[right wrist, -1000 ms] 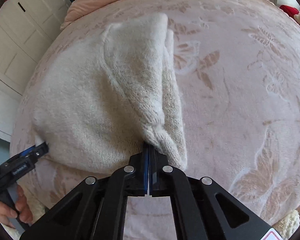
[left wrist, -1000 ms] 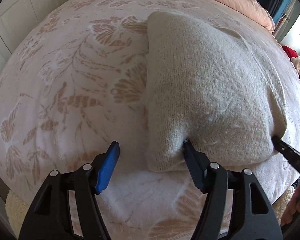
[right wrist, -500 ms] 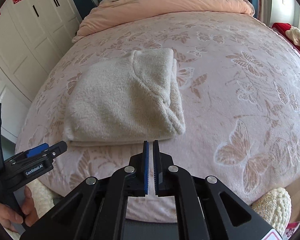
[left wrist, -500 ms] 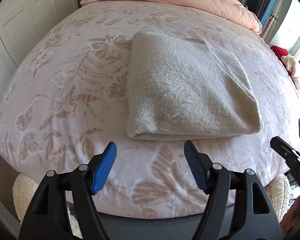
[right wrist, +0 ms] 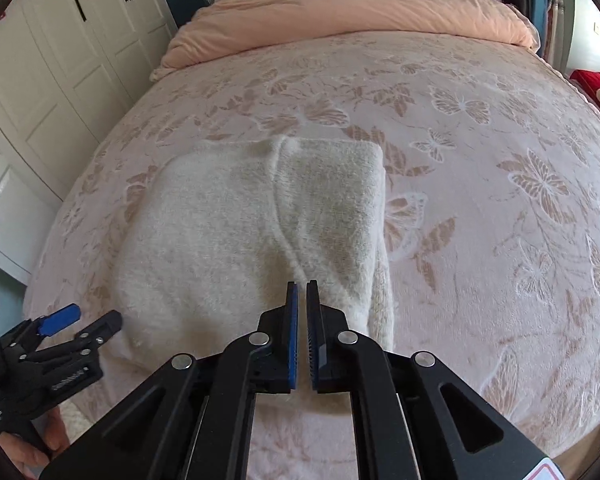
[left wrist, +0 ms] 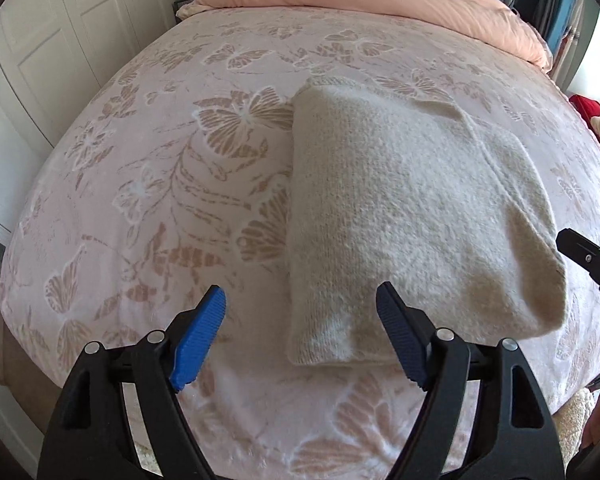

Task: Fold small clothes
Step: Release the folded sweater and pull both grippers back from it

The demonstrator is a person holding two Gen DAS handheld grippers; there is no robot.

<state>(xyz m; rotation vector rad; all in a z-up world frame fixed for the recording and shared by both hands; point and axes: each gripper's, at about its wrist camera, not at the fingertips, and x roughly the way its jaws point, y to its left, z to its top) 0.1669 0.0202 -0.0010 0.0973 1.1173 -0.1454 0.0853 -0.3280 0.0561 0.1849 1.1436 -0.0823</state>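
Note:
A cream knitted sweater (left wrist: 400, 216) lies folded into a rectangle on the pink butterfly-print bedspread (left wrist: 148, 184); it also shows in the right wrist view (right wrist: 244, 236). My left gripper (left wrist: 300, 320) is open, its right pad over the sweater's near left corner and its left pad over bare bedspread. My right gripper (right wrist: 302, 300) is shut with a thin slit between the pads, empty, just above the sweater's near right edge. The right gripper's tip (left wrist: 588, 258) shows in the left wrist view and the left gripper (right wrist: 60, 332) shows in the right wrist view.
A peach duvet (right wrist: 340, 12) is bunched at the head of the bed. White wardrobe doors (right wrist: 60, 64) stand along the left side. Red and cream items (left wrist: 596, 120) lie off the bed's right side. The bed's near edge drops off just below the grippers.
Both grippers let go of the sweater and pulled back half a second ago. They have now come forward and lower again, close over the sweater's near edge.

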